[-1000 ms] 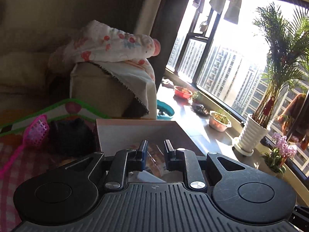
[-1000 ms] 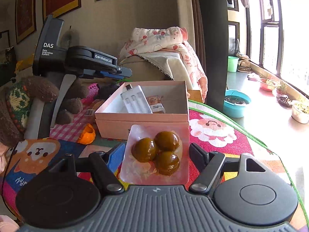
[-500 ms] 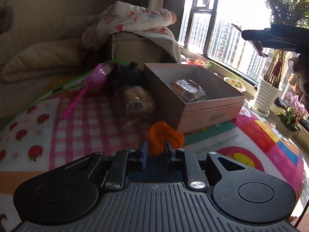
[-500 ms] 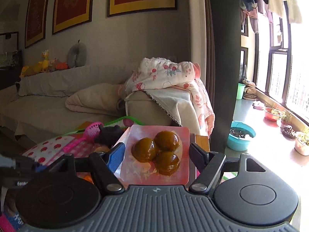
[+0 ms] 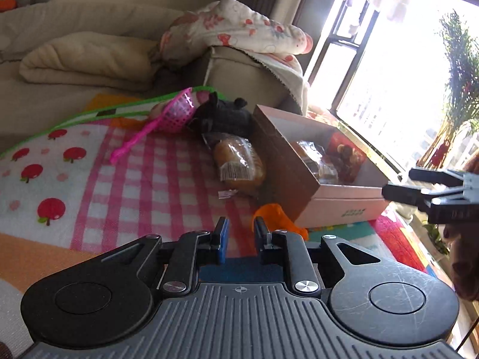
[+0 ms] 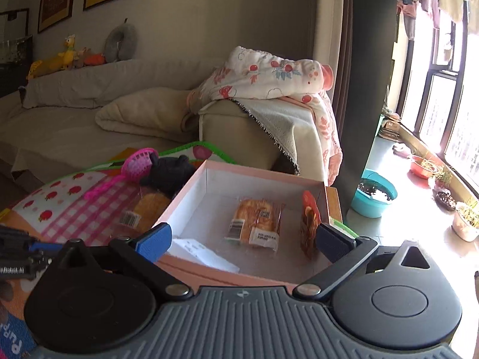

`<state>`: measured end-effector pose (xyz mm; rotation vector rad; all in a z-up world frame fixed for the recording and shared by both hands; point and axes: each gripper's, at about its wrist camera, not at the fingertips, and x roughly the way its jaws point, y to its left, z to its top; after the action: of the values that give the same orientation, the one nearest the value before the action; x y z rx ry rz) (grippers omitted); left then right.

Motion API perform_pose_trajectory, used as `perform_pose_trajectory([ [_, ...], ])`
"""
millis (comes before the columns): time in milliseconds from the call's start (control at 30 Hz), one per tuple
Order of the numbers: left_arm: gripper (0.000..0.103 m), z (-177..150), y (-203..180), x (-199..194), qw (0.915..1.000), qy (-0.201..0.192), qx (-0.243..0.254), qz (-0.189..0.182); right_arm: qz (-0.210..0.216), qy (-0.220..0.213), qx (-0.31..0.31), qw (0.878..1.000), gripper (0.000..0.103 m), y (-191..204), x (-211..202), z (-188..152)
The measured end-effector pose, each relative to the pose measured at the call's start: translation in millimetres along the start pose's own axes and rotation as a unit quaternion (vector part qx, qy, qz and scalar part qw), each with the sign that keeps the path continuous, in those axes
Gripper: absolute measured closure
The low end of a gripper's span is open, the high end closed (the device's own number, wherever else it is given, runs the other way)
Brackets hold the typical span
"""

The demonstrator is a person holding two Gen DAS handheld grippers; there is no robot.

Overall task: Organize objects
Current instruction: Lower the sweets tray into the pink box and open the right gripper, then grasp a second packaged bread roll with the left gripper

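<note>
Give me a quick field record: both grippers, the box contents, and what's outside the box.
left gripper: nearly closed, empty, near orange plastic toy
right gripper: open, empty, over pink cardboard box
in box: wrapped bread packet, red snack pack on edge, white card
outside box: wrapped bun, pink plastic scoop, black plush

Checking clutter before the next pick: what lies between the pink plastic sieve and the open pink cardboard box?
In the left wrist view, a black plush toy and a wrapped bread bun lie between the sieve and box.
</note>
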<state>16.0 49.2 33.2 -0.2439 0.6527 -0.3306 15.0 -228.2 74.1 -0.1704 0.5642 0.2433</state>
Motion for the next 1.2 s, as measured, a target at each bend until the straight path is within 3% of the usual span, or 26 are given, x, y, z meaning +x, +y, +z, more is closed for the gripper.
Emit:
perform_pose_trajectory([
  [200,0.083,29,-4,25,0.9994,-0.01,-0.031,-0.015,0.012,0.052,0.032,0.998,0.0,-3,8,-53],
  [400,0.083,71,7,60,0.997,-0.011,-0.076,-0.004,0.014,0.064,0.054,0.996,0.0,-5,15,-78],
  [533,0.082,79,2,98,0.9977,0.039,-0.054,0.005,0.025,0.065,0.061,0.996,0.0,-7,14,-81],
  [700,0.08,80,-14,110,0.9988,0.016,-0.008,0.046,0.036,0.074,0.058,0.995,0.0,-6,16,-81],
  [1067,0.072,77,-17,103,0.995,0.028,0.0,0.096,0.03,0.085,0.054,0.994,0.0,-5,21,-80],
  [1200,0.069,74,-3,98,0.9964,0.034,-0.038,0.068,0.027,0.089,0.052,0.994,0.0,-4,22,-81],
])
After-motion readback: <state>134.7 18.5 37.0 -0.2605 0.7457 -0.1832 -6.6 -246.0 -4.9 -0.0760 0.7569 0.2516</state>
